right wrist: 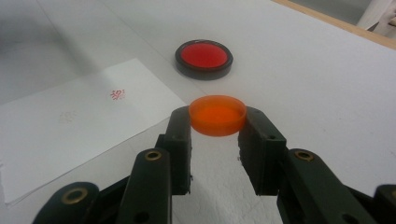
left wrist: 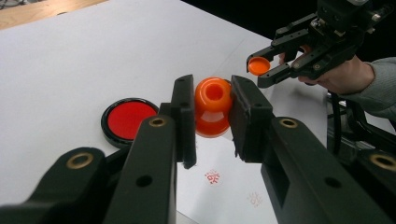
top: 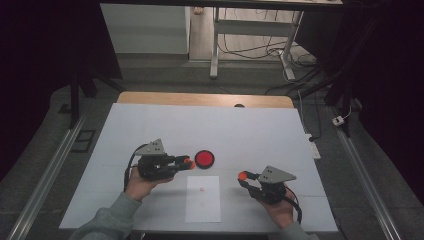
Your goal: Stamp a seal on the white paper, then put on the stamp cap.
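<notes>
White desk point(top: 150, 130), dark room all around. Left tongs point(left wrist: 212, 109) squeeze the orange stamp point(left wrist: 213, 107) above the paper point(top: 202, 200), beside the red ink pad point(top: 204, 159) mid-desk. Right tongs point(right wrist: 217, 122) pinch the orange cap point(right wrist: 217, 115) near the right edge. A loose squeeze could drop the round stamp, so it rolls and smears ink. Lots of bare room toward the far edge.

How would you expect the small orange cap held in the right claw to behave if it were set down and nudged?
The orange cap looks like thin, glossy plastic, so probably light and slippery. Being shallow and round, it would likely slide flat rather than tip; on edge, it might roll.
</notes>
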